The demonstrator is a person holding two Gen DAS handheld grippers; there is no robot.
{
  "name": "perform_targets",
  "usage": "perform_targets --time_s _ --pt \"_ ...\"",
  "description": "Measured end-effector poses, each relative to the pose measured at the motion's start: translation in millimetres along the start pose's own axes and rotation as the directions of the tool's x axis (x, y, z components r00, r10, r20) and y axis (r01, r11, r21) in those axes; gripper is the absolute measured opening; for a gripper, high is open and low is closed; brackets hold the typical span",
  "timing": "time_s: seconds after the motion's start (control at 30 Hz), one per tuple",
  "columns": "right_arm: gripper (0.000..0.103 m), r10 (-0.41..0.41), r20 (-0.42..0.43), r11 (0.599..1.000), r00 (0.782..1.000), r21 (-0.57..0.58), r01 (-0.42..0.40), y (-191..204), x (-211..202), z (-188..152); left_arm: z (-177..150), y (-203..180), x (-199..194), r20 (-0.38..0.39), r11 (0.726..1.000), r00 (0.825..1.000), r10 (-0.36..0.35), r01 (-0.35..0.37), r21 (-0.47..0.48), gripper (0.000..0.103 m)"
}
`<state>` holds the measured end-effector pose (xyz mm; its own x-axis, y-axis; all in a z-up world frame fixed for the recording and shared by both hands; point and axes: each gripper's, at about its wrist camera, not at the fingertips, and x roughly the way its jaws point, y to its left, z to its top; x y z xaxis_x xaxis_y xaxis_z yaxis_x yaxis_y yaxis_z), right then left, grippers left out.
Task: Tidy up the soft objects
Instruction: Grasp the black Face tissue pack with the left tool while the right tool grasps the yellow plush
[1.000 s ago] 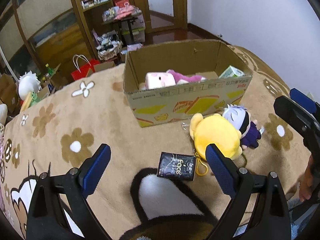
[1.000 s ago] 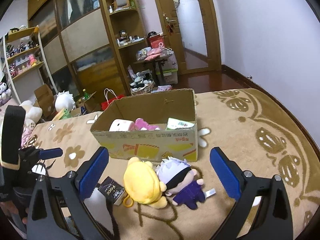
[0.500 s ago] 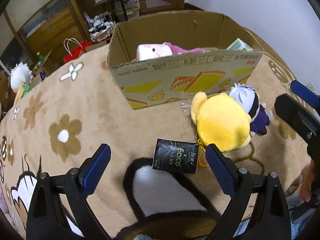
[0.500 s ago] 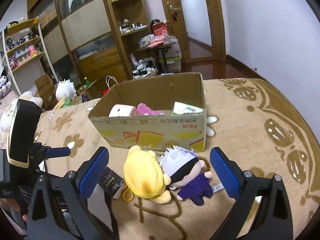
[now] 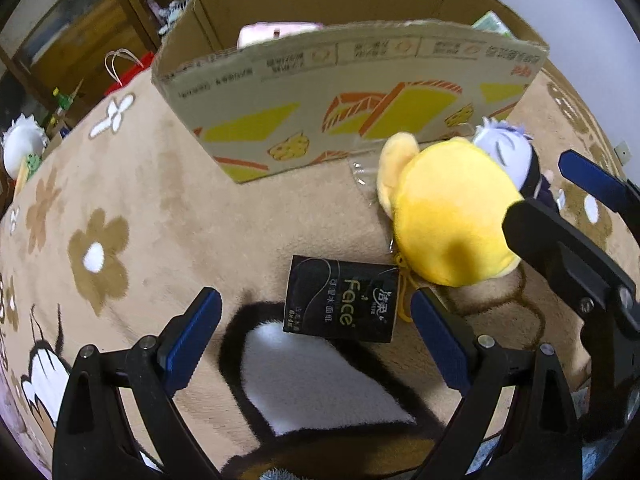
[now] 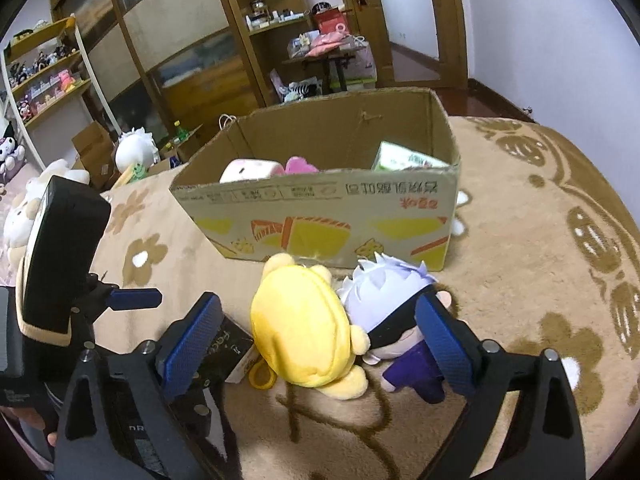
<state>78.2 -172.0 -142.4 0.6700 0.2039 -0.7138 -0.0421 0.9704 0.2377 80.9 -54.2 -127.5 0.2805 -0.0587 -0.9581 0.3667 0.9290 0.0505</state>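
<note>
A black tissue pack (image 5: 341, 305) lies on the beige blanket between the open fingers of my left gripper (image 5: 316, 320). A yellow plush (image 5: 448, 212) lies to its right, with a white-haired doll in purple (image 5: 508, 152) beside it. Behind them stands an open cardboard box (image 5: 340, 112) holding a pink plush (image 6: 250, 170) and a green pack (image 6: 400, 159). My right gripper (image 6: 320, 328) is open and empty, its fingers on either side of the yellow plush (image 6: 304, 336) and the doll (image 6: 388, 304). The tissue pack (image 6: 230, 346) shows behind its left finger.
The flower-patterned blanket (image 5: 120, 208) covers the surface. Wooden shelves (image 6: 256, 20), a small table (image 6: 332, 56), cartons and plush toys (image 6: 136, 148) stand in the room behind the box. A white wall (image 6: 560, 40) is at the right.
Both grippers have moved forward and down toward the blanket. The tissue pack now lies between the left fingers, and the yellow plush and doll between the right fingers.
</note>
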Motion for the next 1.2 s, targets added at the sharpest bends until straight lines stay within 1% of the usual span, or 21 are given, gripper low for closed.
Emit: perform_targets --time_s 0.13,0.2,0.27,0.37,0.47,0.53,0.6,0.73,0.8,0.83,0.87,0.93,1.0,1.07,1.13,1.2 --pt "0.100 0.006 -0.023 1.000 1.000 0.000 -0.006 1 8 -3 2 4 13 -0.051 1.000 0.999 -0.016 0.015 -0.019 0.095" --pt "0.095 -0.004 -0.034 1.000 0.999 -0.005 0.004 2 13 -4 3 4 20 -0.072 1.000 0.997 -0.017 0.016 -0.019 0.095" --pt "0.093 -0.026 -0.034 1.000 0.999 -0.004 0.026 3 15 -3 4 4 26 -0.092 1.000 0.995 -0.024 0.022 -0.019 0.095" --pt "0.092 -0.018 -0.043 1.000 0.999 -0.008 0.017 4 19 -3 5 3 30 -0.103 1.000 0.995 -0.020 0.018 -0.016 0.095" --pt "0.085 -0.018 -0.053 1.000 0.998 -0.021 0.017 6 23 -4 6 3 35 -0.113 1.000 0.993 -0.019 0.017 -0.013 0.095" --pt "0.083 -0.020 -0.052 0.999 0.998 -0.033 0.018 9 24 -3 5 2 37 -0.120 1.000 0.993 -0.019 0.018 -0.015 0.089" --pt "0.072 -0.023 -0.050 0.999 0.999 -0.041 0.021 9 24 -3 4 3 37 -0.119 1.000 0.993 -0.025 0.023 -0.019 0.084" --pt "0.062 -0.002 -0.069 0.998 0.998 -0.055 -0.002 12 28 -2 3 4 37 -0.120 0.999 0.992 -0.031 0.028 -0.025 0.071" --pt "0.056 0.000 -0.082 0.998 0.997 -0.067 -0.005 14 31 -3 3 3 38 -0.122 0.999 0.992 -0.032 0.029 -0.026 0.067" --pt "0.054 -0.004 -0.087 0.997 0.996 -0.074 -0.003 16 32 -4 4 3 38 -0.121 0.999 0.992 -0.033 0.030 -0.026 0.067" --pt "0.047 -0.007 -0.091 0.997 0.996 -0.078 0.000 16 34 -4 1 4 37 -0.120 0.999 0.992 -0.035 0.031 -0.027 0.067" --pt "0.044 -0.009 -0.098 0.997 0.995 -0.075 0.002 15 36 -3 1 5 36 -0.114 0.999 0.993 -0.038 0.035 -0.030 0.066" --pt "0.037 -0.005 -0.099 0.997 0.995 -0.073 -0.002 15 35 -3 0 7 33 -0.109 0.999 0.993 -0.041 0.038 -0.031 0.066" --pt "0.033 -0.010 -0.091 0.996 0.996 -0.085 0.002 17 34 -3 -1 7 29 -0.100 0.999 0.994 -0.038 0.036 -0.031 0.066" --pt "0.030 -0.018 -0.072 0.995 0.997 -0.098 0.011 20 31 -3 -2 7 22 -0.075 0.999 0.997 -0.023 0.021 -0.033 0.066" --pt "0.027 -0.022 -0.054 0.994 0.998 -0.106 0.016 21 27 -1 -4 7 7 -0.026 0.999 1.000 0.008 -0.009 -0.045 0.066"
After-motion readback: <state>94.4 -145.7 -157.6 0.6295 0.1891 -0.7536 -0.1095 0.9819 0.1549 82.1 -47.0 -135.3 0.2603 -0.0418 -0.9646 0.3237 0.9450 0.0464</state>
